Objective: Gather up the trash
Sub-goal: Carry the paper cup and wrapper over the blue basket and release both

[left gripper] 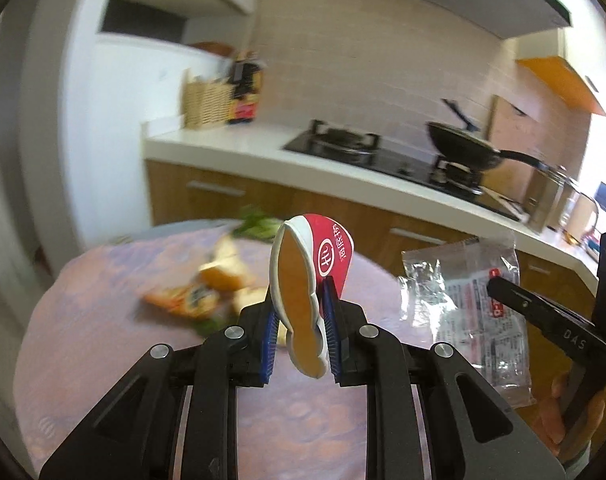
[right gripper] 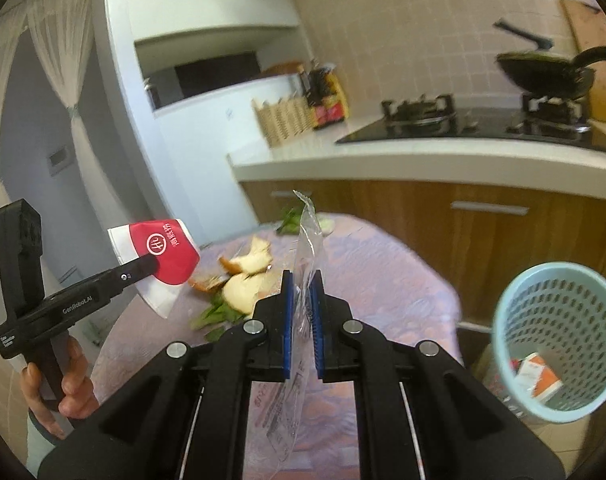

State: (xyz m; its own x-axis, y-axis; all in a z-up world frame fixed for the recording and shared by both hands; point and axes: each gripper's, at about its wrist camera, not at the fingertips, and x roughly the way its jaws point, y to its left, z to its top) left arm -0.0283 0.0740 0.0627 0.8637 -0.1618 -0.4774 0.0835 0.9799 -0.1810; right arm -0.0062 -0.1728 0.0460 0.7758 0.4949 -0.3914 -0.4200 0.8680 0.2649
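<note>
1. Your left gripper (left gripper: pixel 301 322) is clamping down on a squashed red-and-white paper cup (left gripper: pixel 309 276), blue pads (left gripper: pixel 330 330) pressing in on both sides so it's getting pinched nearly flat. The cup is hanging in the air above the table, mouth facing the camera and the red logo side turned off to the right.

2. Your right gripper (right gripper: pixel 301 320) is squeezing a clear plastic wrapper (right gripper: pixel 307 240) between its pads. The sheet is sticking up past the fingertips and also trailing down toward the camera, so it's off the table too. In the left wrist view that same wrapper (left gripper: pixel 475 300) is showing its printed side, just right of the cup.

3. More trash is lying on the purple patterned tablecloth (right gripper: pixel 383 268) beyond both grippers: bread pieces (right gripper: pixel 247 268), green vegetable scraps (right gripper: pixel 219 316) and what's looking like an orange snack packet (left gripper: pixel 187 298), though that one's pretty blurry.

4. A light blue mesh bin (right gripper: pixel 559 340) is sitting off the table's right edge, lower down, with an orange-and-white carton (right gripper: pixel 537 376) lying in the bottom.

5. Behind all that, a white counter (right gripper: pixel 343 160) is running along the wall, carrying a gas hob (right gripper: pixel 463 124) with a black pan (right gripper: pixel 547 72) on the right burner, plus a wicker basket (right gripper: pixel 281 118) and bottles (right gripper: pixel 327 96) in the corner.
</note>
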